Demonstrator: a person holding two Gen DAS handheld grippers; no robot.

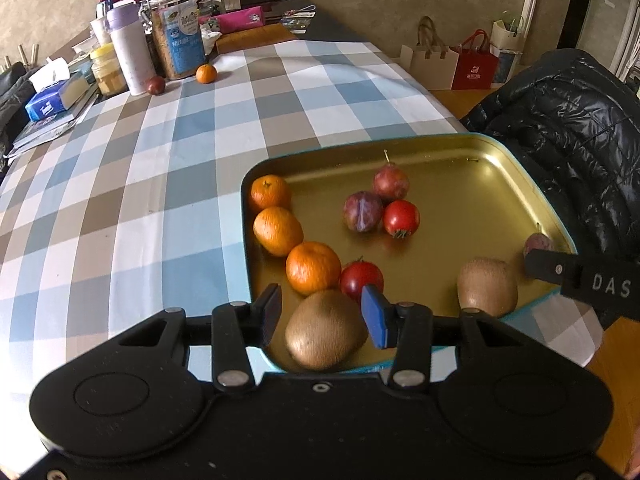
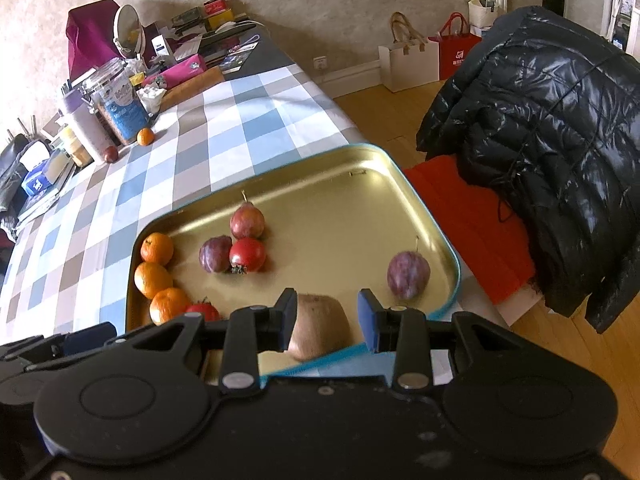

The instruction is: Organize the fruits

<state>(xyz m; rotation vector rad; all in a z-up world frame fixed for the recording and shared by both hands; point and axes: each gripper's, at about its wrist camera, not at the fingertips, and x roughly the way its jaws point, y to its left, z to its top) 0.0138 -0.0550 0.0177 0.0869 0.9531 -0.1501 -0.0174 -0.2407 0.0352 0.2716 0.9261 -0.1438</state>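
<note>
While both grippers, left gripper (image 1: 320, 314) and right gripper (image 2: 327, 318), hover apart and empty over kiwis (image 1: 325, 330) at the tray's (image 1: 516, 156) near edge, grouping's underway; next: close on one.

Each camera sits just behind its own fingers and looks steeply down and forward along the tabletop (image 1: 168, 184) toward its cluttered far end. The left wrist view hangs close over the near left corner of the gold tray (image 1: 460, 160); the right wrist view hangs over the tray's near edge further right. Both share the tray, the checked cloth (image 2: 224, 128) and the black jacket (image 2: 540, 120).
</note>
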